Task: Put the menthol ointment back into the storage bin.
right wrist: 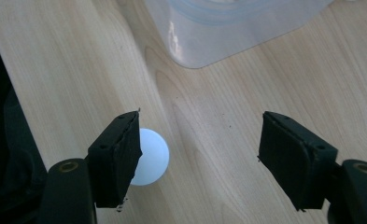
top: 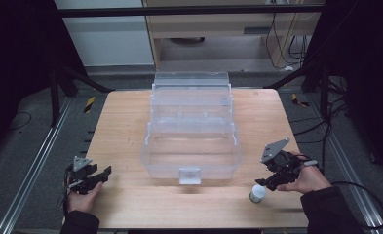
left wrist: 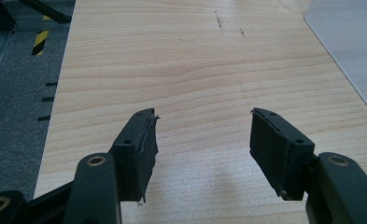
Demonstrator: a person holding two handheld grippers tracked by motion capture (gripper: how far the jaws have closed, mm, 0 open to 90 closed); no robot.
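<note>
On a wooden table, clear plastic box open at centre, left gripper near the left edge, jaws spread over bare wood, right gripper near right, jaws spread, small white-capped bottle just beside one jaw.

A clear plastic box sits mid-table, a small white-capped bottle standing near its front right.

Even overhead light leaves the tabletop bright while the surroundings fall dark. Soft shadows lie under the fingers. Glare streaks the clear box. High view is slightly soft.
</note>
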